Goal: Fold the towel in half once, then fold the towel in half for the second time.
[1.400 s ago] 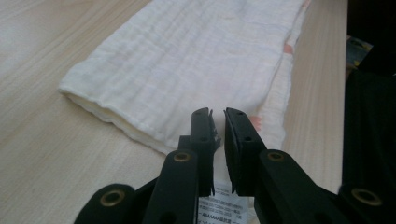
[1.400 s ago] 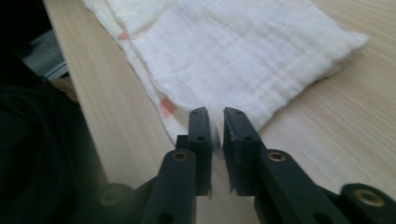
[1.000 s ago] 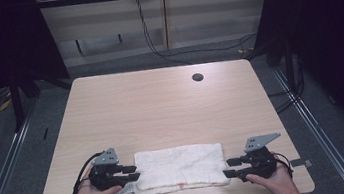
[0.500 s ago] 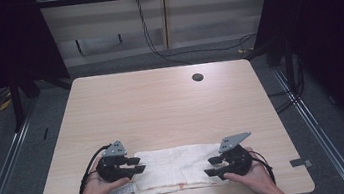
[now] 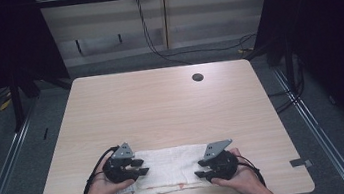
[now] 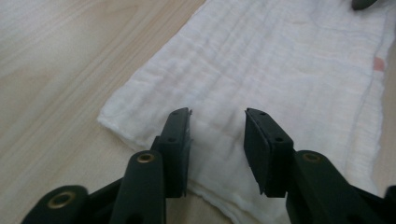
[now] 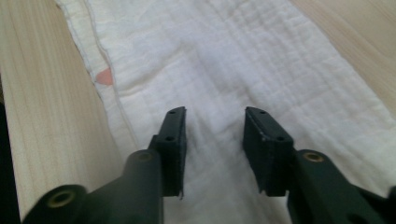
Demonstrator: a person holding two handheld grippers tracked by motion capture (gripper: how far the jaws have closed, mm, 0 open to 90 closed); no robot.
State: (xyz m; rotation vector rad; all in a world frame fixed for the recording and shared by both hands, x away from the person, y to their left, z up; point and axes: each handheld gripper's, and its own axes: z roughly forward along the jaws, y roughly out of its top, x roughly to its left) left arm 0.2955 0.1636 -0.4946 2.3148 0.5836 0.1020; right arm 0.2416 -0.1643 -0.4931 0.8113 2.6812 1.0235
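Note:
A folded white towel (image 5: pixel 172 170) lies flat near the table's front edge, with a small pink tag (image 7: pixel 105 77) on its near hem. My left gripper (image 5: pixel 141 167) rests over the towel's left end, jaws apart, with flat cloth (image 6: pixel 280 70) under and between them. My right gripper (image 5: pixel 200 169) sits over the right end. Its jaws have just been closing and still stand apart (image 7: pixel 212 114), with cloth (image 7: pixel 224 70) lying between them unpinched. The left jaws (image 6: pixel 217 116) have also closed a little. Neither pair presses on a fold.
The light wooden table (image 5: pixel 161 103) has a dark cable hole (image 5: pixel 197 77) at the back right. Hands and forearms come in at the front edge. Cables hang behind the table, and metal rails run along both sides on the floor.
Both grippers have slid inward from beside the towel's ends onto the cloth, the right one farther. The right jaws have narrowed.

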